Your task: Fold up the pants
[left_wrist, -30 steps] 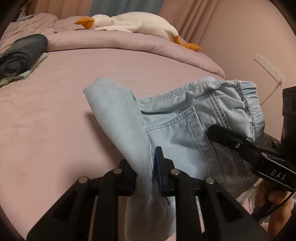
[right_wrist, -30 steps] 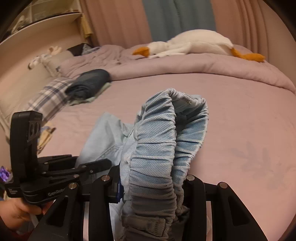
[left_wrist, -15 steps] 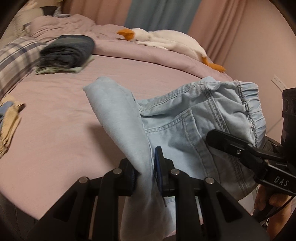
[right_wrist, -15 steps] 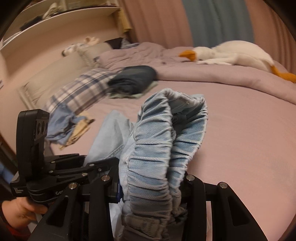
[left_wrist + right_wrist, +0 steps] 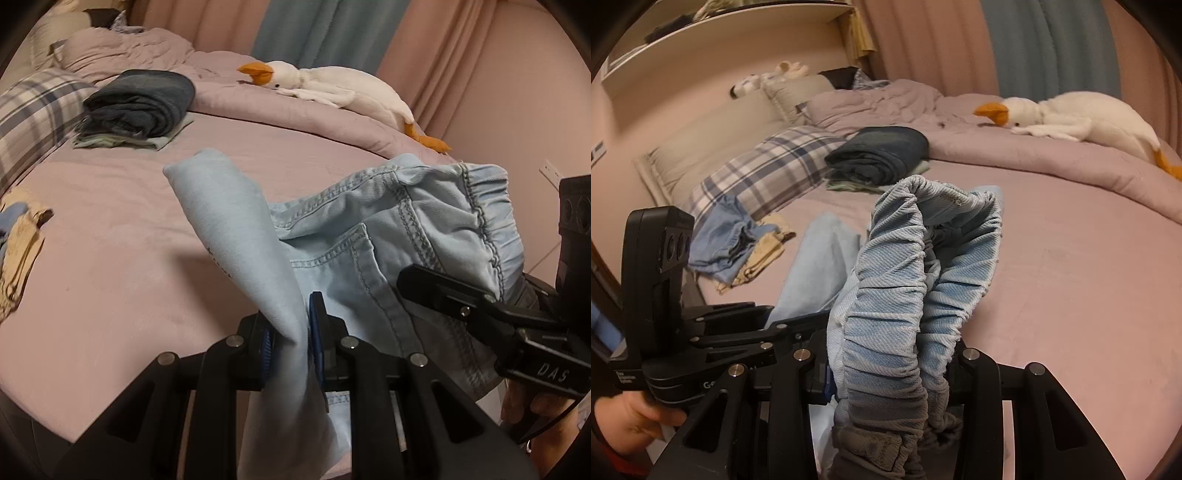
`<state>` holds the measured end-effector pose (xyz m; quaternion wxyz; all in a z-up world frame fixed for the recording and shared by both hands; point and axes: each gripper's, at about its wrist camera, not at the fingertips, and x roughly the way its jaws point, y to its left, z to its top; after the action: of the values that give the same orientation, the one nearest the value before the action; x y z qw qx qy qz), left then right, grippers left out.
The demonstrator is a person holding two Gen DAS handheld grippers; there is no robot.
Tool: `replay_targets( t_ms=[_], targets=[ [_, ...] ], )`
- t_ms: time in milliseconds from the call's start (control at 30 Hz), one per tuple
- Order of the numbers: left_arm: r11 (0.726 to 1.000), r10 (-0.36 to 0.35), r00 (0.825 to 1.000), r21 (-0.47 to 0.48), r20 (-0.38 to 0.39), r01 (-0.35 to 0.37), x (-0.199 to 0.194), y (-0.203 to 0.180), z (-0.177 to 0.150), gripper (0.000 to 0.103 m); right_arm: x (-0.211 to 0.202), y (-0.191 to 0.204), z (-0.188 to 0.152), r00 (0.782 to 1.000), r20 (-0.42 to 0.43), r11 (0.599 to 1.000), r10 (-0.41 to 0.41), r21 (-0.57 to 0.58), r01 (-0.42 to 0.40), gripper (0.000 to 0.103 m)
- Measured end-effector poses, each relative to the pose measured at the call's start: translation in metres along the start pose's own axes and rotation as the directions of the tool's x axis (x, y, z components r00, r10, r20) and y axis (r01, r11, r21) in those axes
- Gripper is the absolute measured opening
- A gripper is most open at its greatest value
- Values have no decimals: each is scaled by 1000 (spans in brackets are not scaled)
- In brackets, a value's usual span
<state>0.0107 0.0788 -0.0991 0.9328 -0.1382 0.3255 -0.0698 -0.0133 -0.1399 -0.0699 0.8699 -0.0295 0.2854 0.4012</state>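
Light blue denim pants (image 5: 369,236) hang in the air over the near edge of the pink bed (image 5: 122,229). My left gripper (image 5: 291,347) is shut on a folded leg of the pants. My right gripper (image 5: 890,373) is shut on the bunched elastic waistband (image 5: 916,280). The right gripper also shows at the right of the left wrist view (image 5: 480,314); the left gripper shows at the lower left of the right wrist view (image 5: 713,332). The two grippers are close together, the pants bunched between them.
A folded dark stack (image 5: 144,99) lies far left on the bed, next to a plaid pillow (image 5: 33,110). A white goose plush (image 5: 340,92) lies on the rumpled duvet behind. Loose blue and beige clothes (image 5: 738,243) lie at the bed's left edge.
Both grippers swung left with the pants held; the plaid pillow, loose clothes and headboard shelf came into view. The grips have not changed.
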Motion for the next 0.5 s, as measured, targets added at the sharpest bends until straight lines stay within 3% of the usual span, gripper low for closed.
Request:
replay_targets(
  t_ms=[500],
  targets=[
    [997,-42,999,65,16,41,27,-12,42,17,3,-17,24,996,38,997,-76,30,75,42]
  ],
)
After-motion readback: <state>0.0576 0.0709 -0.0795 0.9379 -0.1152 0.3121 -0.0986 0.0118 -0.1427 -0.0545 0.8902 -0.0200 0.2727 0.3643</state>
